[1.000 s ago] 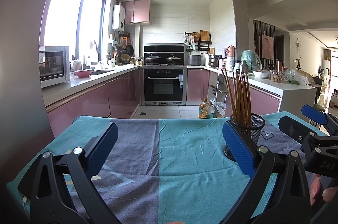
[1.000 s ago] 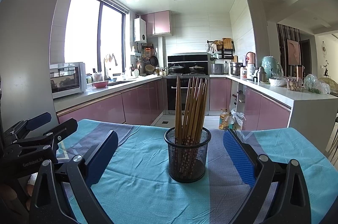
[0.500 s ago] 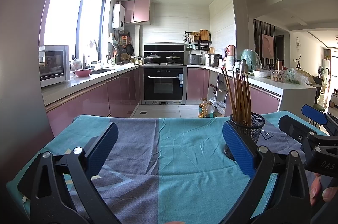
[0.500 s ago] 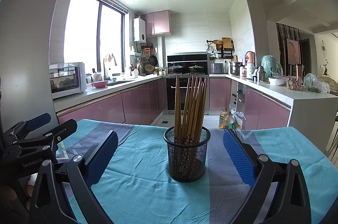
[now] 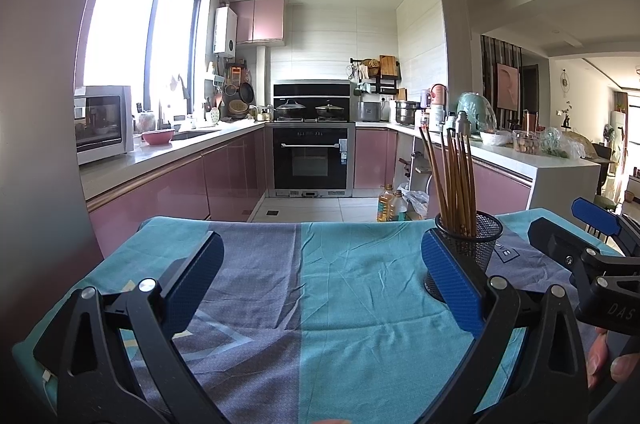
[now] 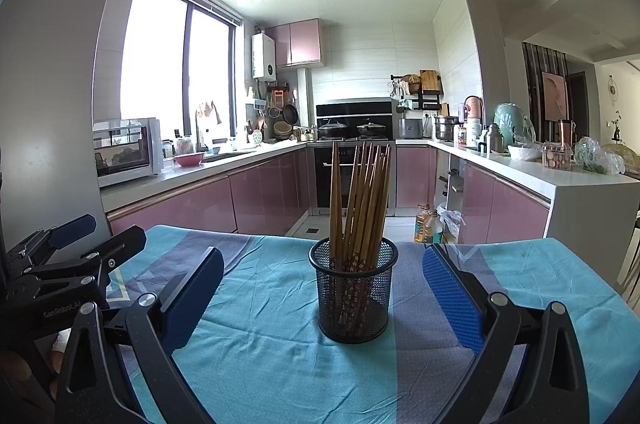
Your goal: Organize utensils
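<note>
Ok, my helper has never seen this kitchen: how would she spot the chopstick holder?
Find the teal and grey cloth covering the table. On it stands a black wire-mesh cup, packed with upright wooden chopsticks, the only thing standing on the cloth.

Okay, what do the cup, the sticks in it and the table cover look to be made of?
Cup: black wire mesh, likely metal; you see through it. Chopsticks: probably wood or bamboo, plain brown with patterned lower ends. Table cover: woven cloth, matte and creased.

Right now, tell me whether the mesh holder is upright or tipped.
Upright: the mesh holder stands on the tablecloth, chopsticks inside.
</note>
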Available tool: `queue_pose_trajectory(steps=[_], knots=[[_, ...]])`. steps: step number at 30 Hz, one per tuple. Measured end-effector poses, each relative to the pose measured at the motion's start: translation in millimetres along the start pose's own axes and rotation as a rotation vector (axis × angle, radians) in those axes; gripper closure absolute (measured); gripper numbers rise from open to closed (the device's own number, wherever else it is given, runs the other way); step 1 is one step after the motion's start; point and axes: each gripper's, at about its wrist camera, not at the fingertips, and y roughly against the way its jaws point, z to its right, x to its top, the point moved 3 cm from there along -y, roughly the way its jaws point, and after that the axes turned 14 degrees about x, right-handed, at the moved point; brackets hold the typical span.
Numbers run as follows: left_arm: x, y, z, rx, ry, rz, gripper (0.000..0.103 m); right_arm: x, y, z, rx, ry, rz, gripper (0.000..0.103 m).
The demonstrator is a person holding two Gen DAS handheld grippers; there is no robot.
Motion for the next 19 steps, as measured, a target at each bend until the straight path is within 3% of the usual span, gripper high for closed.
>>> queue_pose_trajectory(steps=[11,16,19], knots=[[-3,0,3,-0.013,-0.029,-0.005,0.006,-1,0,0,-0.001,-0.002,-0.005,0.007],[-9,-18,1,0.008,-0.039,-0.092,0.006,-9,-5,17,-0.039,-0.011,-0.064,0.007],[-16,-40,-8,0.017,-0.054,-0.189,0.006,-22,-16,55,-0.126,-0.059,-0.188,0.007]])
